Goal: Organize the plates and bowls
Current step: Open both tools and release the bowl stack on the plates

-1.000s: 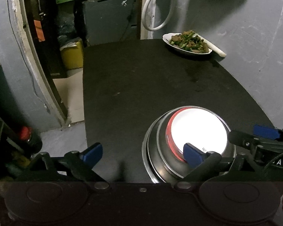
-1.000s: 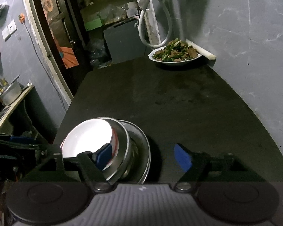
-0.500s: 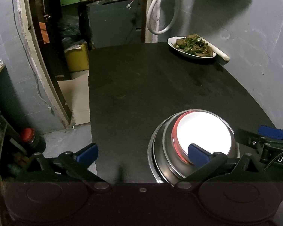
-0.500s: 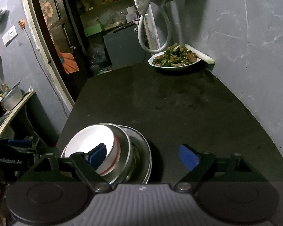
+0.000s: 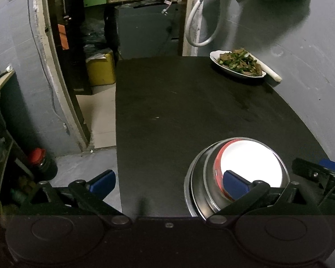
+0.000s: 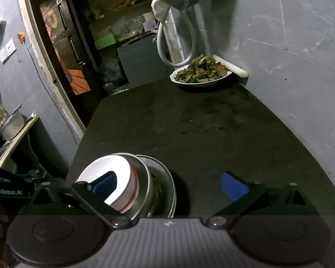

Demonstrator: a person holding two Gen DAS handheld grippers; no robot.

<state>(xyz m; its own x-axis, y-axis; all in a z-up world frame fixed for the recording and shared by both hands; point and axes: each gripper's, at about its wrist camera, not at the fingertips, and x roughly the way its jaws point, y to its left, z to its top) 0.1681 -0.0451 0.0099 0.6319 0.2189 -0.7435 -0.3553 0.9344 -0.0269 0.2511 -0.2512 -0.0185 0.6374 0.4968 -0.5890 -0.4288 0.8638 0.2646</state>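
A white bowl with a red rim (image 5: 251, 158) sits nested in a steel bowl (image 5: 206, 178) on a steel plate (image 5: 187, 189) near the front edge of the black table (image 5: 189, 102). The stack also shows in the right wrist view, with the white bowl (image 6: 122, 169) inside the steel bowl (image 6: 145, 178). My left gripper (image 5: 168, 182) is open and empty, its right fingertip (image 5: 233, 182) above the white bowl. My right gripper (image 6: 168, 184) is open and empty, its left fingertip (image 6: 106, 182) above the white bowl.
A white plate of cooked food (image 5: 237, 65) stands at the far right corner, also in the right wrist view (image 6: 199, 73). A white roll (image 5: 271, 73) lies beside it against the grey wall. The table's left edge drops to the floor, with a yellow container (image 5: 100, 69) beyond.
Both grippers have drawn back and upward from the stack, so the bowls sit lower in both views. The stack itself has not moved.
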